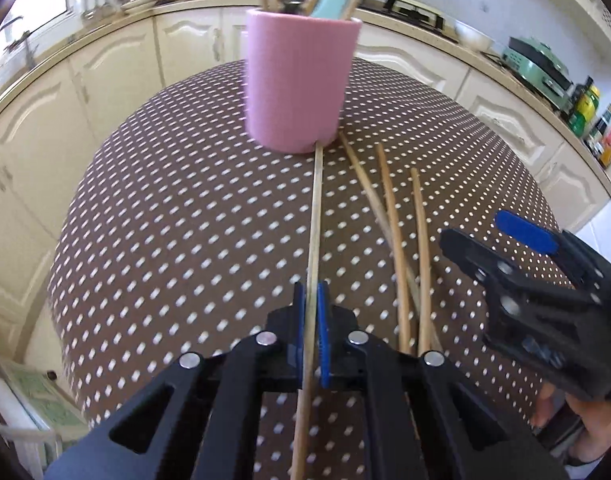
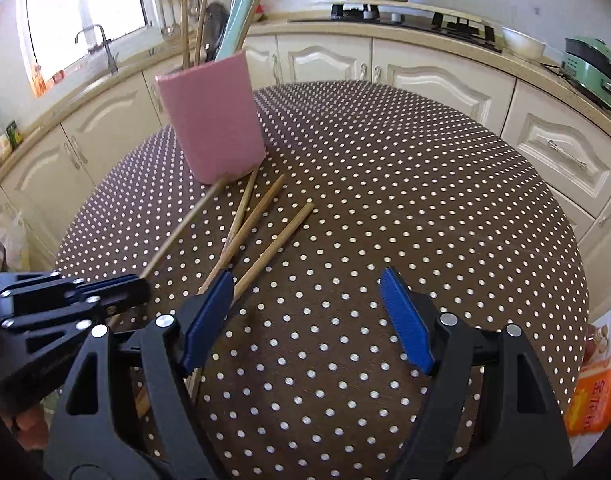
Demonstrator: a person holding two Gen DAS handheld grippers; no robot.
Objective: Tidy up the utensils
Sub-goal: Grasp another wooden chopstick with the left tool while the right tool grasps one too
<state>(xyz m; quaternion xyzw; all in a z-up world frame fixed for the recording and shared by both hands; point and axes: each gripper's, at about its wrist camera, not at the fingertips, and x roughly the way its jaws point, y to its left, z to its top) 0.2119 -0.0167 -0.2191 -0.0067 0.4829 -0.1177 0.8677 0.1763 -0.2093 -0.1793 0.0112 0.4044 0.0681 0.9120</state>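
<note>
On the worktop: a round worktop (image 1: 185,208) under a brown cloth with white dots carries a pink holder (image 1: 301,84) and loose wooden chopsticks.
Left gripper (image 1: 311,320): jaws pressed together on one chopstick (image 1: 316,216), the blue pads tight against either side of it.
Gripped chopstick: runs straight away from the jaws, its far tip touching the foot of the pink holder; its near end passes back under the gripper body.
Loose chopsticks (image 1: 389,216): three lie just right of the gripped one, fanned and partly crossing, their far tips near the holder.
Right gripper (image 2: 305,300): jaws wide apart with only cloth between them; its left pad sits over the near ends of the loose chopsticks, contact perhaps, the view does not settle it.
Pink holder contents: upright chopsticks, a pale teal handle (image 2: 235,20) and a dark utensil.
</note>
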